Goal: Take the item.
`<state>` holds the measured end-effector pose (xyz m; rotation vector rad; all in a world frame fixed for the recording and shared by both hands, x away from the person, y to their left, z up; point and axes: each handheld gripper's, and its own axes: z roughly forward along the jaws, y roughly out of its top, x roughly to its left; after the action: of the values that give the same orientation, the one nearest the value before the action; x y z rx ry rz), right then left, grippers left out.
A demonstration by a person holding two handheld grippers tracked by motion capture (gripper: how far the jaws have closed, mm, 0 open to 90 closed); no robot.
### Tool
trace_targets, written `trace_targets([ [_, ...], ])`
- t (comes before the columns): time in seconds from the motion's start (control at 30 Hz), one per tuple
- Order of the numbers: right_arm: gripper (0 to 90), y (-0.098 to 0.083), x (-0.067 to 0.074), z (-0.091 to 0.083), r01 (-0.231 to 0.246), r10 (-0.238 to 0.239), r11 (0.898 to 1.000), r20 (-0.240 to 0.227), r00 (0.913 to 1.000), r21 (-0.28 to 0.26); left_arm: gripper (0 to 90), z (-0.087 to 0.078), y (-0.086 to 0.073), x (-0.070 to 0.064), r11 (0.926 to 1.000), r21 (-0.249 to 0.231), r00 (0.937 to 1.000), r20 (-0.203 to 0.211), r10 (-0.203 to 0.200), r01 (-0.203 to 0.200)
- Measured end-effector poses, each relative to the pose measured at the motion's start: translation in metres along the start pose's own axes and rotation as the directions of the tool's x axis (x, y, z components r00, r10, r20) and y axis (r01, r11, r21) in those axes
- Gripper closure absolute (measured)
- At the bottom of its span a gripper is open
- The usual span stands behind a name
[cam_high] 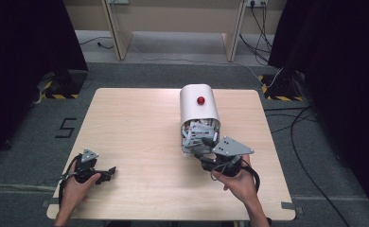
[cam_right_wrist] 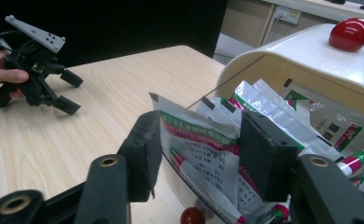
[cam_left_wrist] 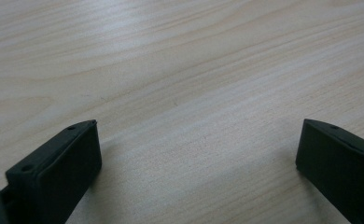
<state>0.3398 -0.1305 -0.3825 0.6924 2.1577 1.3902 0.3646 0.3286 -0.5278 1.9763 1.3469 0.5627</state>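
A white domed bin (cam_high: 192, 111) (cam_right_wrist: 306, 53) with a red knob (cam_high: 200, 100) (cam_right_wrist: 350, 33) lies on its side mid-table. Silver, green and red printed packets (cam_high: 194, 128) spill from its mouth. My right gripper (cam_high: 205, 143) (cam_right_wrist: 199, 128) reaches into that pile. One flat packet (cam_right_wrist: 194, 140) stands between its two black jaws, which sit at the packet's edges without clearly squeezing it. My left gripper (cam_high: 108, 172) (cam_left_wrist: 199, 140) (cam_right_wrist: 67, 91) rests low over bare wood near the front left corner, jaws wide apart and holding nothing.
The light wooden table (cam_high: 140, 127) (cam_left_wrist: 180, 70) has its right edge close beside my right hand (cam_high: 243, 182). A small red round thing (cam_right_wrist: 192, 216) lies under the packets. Cables and desk legs stand on the floor beyond the far edge.
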Motion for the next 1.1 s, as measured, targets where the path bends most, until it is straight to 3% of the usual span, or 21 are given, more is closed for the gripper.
trace_targets([
  [0.23, 55.9, -0.001, 0.0, 0.0, 0.034, -0.034, 0.999, -0.002, 0.9994, 0.024, 0.0, 0.0, 0.0, 0.0, 1.0, 0.0, 1.0, 0.0, 0.0, 0.0],
  [0.6, 58.0, -0.001, -0.002, 0.007, 0.034, -0.034, 0.998, -0.006, 0.9994, 0.052, 0.0, 0.0, 0.0, 0.0, 1.0, 0.0, 1.0, 0.0, 0.0, 0.0],
  [0.73, 67.2, 0.0, -0.004, 0.009, 0.035, -0.035, 0.998, 0.01, 0.9993, 0.055, 0.0, 0.0, 0.0, 0.0, 1.0, 0.0, 1.0, 0.0, 0.0, 0.0],
  [0.9, 80.0, 0.0, -0.004, 0.007, 0.089, -0.09, 0.995, 0.04, 0.9951, 0.042, 0.0, 0.0, 0.0, 0.0, 1.0, 0.0, 1.0, 0.0, 0.0, 0.0],
  [1.1, 86.7, 0.002, -0.001, 0.003, 0.118, -0.119, 0.993, 0.035, 0.9923, 0.023, 0.0, 0.0, 0.0, 0.0, 1.0, 0.0, 1.0, 0.0, 0.0, 0.0],
])
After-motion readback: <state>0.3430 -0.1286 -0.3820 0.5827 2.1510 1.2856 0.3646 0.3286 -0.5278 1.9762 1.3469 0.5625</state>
